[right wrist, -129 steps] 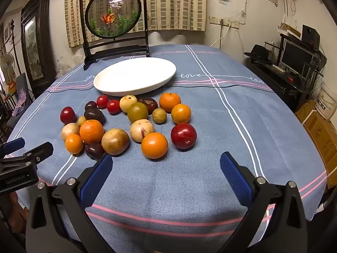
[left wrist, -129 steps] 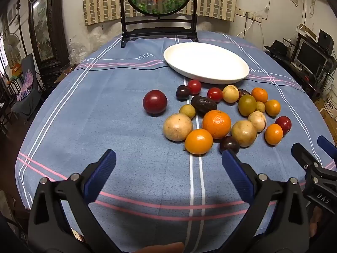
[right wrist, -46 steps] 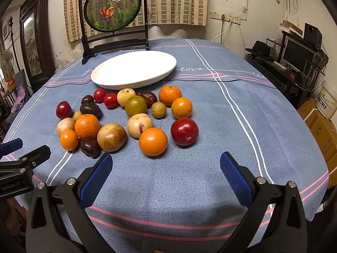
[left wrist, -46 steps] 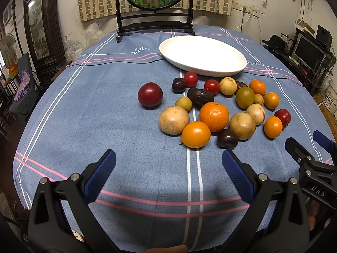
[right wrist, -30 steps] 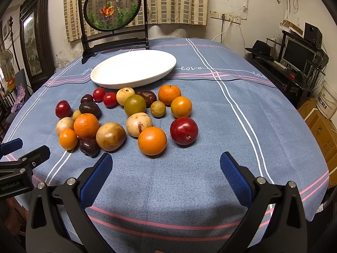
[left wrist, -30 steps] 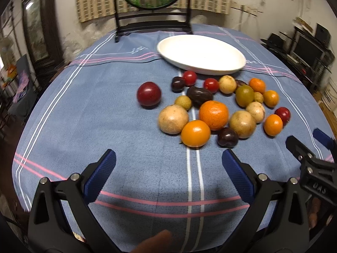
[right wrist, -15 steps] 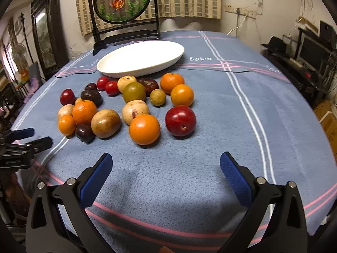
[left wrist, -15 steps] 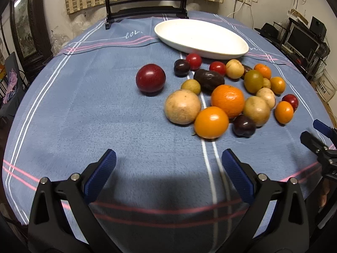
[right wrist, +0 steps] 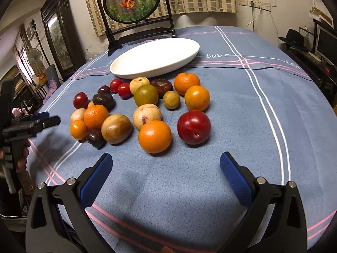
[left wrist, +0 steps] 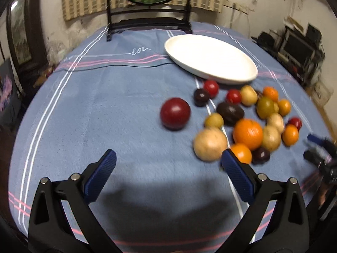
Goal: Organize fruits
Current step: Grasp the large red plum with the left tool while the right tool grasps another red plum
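Observation:
Several fruits lie in a cluster on the blue tablecloth point(left wrist: 105, 109) in front of an empty white oval plate point(left wrist: 210, 60), which also shows in the right wrist view point(right wrist: 155, 57). A dark red plum point(left wrist: 175, 113) sits apart on the cluster's left. My left gripper point(left wrist: 168, 164) is open and empty, low over the cloth, with the plum ahead between its fingers. My right gripper point(right wrist: 166, 166) is open and empty, just short of an orange point(right wrist: 154, 136) and a red plum point(right wrist: 193, 124). The left gripper also shows at the left edge of the right wrist view point(right wrist: 31, 124).
A black stand with a round goldfish panel point(right wrist: 131, 2) stands behind the plate. The table edge falls away at left and right. A monitor and clutter point(left wrist: 299, 46) sit off the table's right side. The right gripper shows at the left wrist view's right edge point(left wrist: 320, 149).
Both grippers have moved forward toward the fruit. The left one has swung left, so the cluster sits further right in its view. Both stay open.

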Demonstrator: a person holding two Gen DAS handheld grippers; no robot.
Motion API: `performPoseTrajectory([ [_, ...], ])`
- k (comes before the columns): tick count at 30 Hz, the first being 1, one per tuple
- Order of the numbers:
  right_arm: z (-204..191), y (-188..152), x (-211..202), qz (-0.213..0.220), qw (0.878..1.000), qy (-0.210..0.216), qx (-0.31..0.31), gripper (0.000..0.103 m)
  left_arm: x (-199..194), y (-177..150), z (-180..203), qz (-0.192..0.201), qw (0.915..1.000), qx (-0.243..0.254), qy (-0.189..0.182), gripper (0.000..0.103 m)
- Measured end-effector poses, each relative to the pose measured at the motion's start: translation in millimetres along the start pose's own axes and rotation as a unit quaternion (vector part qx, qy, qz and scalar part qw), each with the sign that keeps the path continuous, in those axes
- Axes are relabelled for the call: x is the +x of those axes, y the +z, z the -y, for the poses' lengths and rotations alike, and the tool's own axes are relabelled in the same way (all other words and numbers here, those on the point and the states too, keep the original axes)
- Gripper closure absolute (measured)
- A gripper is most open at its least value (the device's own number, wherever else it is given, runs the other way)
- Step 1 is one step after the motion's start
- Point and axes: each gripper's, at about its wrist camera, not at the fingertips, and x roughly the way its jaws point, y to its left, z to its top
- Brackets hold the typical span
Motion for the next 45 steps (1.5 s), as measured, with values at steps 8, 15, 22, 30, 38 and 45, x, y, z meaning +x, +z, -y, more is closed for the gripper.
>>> performPoseTrajectory([
  [8,-4.4,6.0,1.5,0.009,1.0,-0.006,-0.008,0.001,39.2,30.7,2.3,-0.031,0.9991,-0.026,-0.011,0.028],
  [15,8.2,14.4,5.1,0.003,1.0,-0.03,-0.001,0.001,66.4,45.2,2.2,-0.052,0.9984,-0.02,-0.012,0.048],
  [22,18.2,26.6,17.5,-0.009,0.996,-0.091,-0.014,0.001,75.4,41.9,11.0,-0.021,0.9997,0.004,-0.014,0.061],
  [30,32.4,40.4,14.1,-0.009,0.997,-0.081,0.01,0.019,75.5,41.5,8.6,-0.023,0.9995,0.0,-0.021,0.061],
  [38,35.8,36.7,18.2,-0.044,0.996,-0.081,-0.012,0.026,75.9,40.8,6.9,-0.023,0.9995,0.001,-0.02,0.06],
  [45,24.8,29.5,7.1,-0.059,0.991,-0.077,-0.09,0.026,77.1,40.8,7.0,-0.024,0.9995,0.004,-0.018,0.06],
])
